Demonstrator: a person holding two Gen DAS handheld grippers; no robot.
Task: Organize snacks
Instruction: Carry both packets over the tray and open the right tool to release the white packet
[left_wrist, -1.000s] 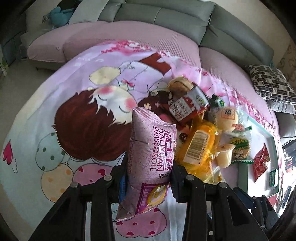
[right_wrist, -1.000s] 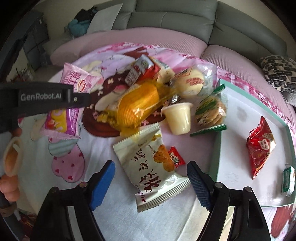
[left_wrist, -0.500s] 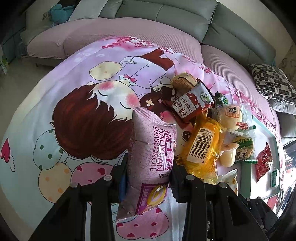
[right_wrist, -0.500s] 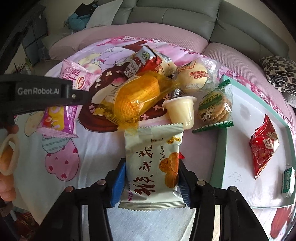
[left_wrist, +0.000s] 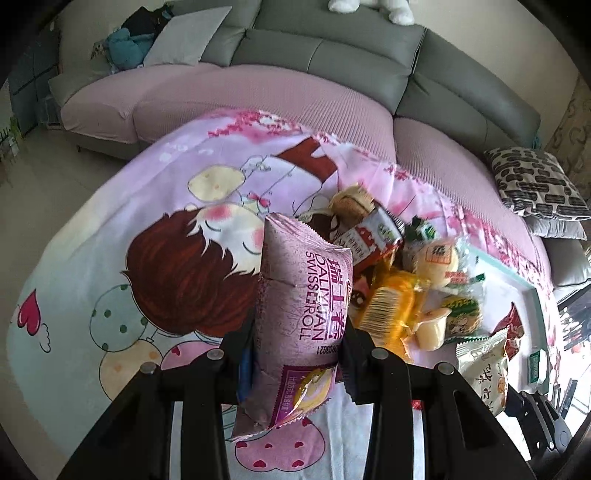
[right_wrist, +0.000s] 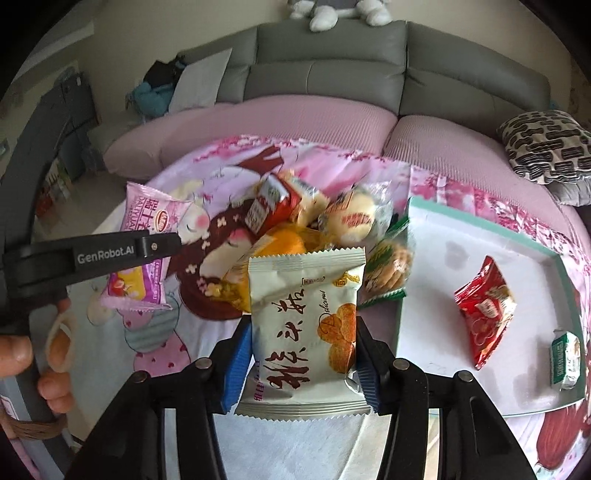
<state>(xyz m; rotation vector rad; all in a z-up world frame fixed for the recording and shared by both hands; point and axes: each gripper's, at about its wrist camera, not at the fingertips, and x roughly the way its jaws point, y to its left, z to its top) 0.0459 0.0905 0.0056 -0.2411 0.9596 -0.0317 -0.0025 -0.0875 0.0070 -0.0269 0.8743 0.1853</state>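
While the left gripper pointed across the cartoon cloth, it pinched the pink Swiss roll packet upright, as a second before, left of the snack pile; the right gripper, spread a second earlier, clamped the cream biscuit packet, lifted beside the tray.

The pink pack hides the left gripper's pads. The white pack covers much of the orange packet. Pile labels are blurred. The green packet's print is too small to read.
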